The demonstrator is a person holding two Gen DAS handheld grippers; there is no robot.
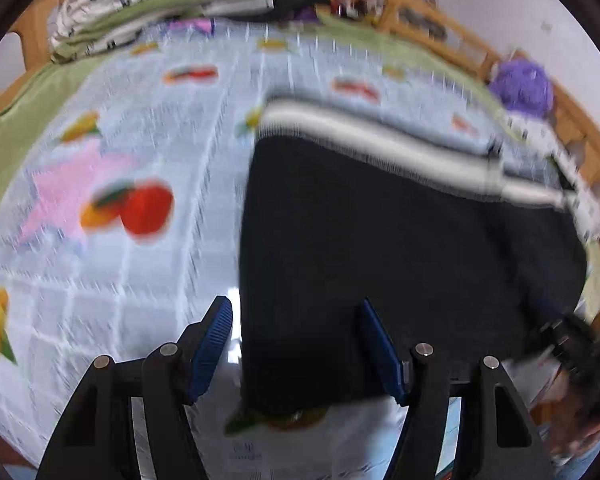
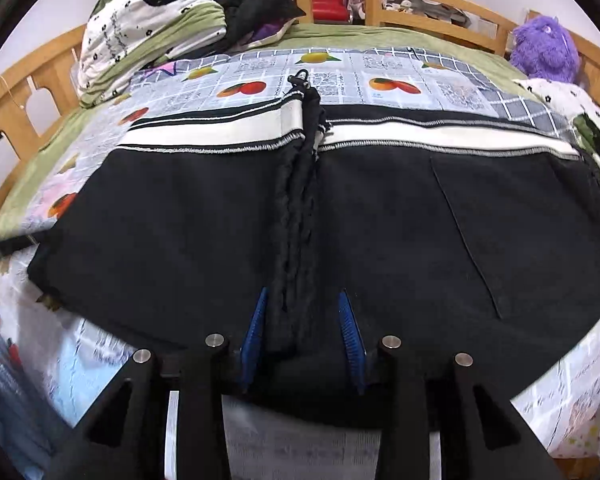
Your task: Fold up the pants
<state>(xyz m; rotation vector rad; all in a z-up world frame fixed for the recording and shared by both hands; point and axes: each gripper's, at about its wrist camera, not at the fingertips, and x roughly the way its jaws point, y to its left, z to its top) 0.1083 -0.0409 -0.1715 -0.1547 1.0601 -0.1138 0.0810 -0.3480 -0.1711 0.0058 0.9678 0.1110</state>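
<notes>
Black pants (image 2: 180, 216) with a white side stripe (image 2: 220, 130) lie flat on the bed, folded over. They also show in the blurred left wrist view (image 1: 400, 248). My left gripper (image 1: 296, 312) is open, its jaws straddling the pants' left edge near the near corner. My right gripper (image 2: 303, 300) is open, its blue pads on either side of a raised black ridge of fabric (image 2: 296, 232) running down the middle of the pants. The ridge stands between the pads; no pinch shows.
A fruit-print plastic sheet (image 2: 380, 76) covers the green bedspread (image 2: 28, 160). A rolled quilt (image 2: 148, 20) and dark clothes (image 2: 256, 0) sit at the far left. A purple plush toy (image 2: 546, 48) sits far right. A wooden rail (image 2: 420, 0) rings the bed.
</notes>
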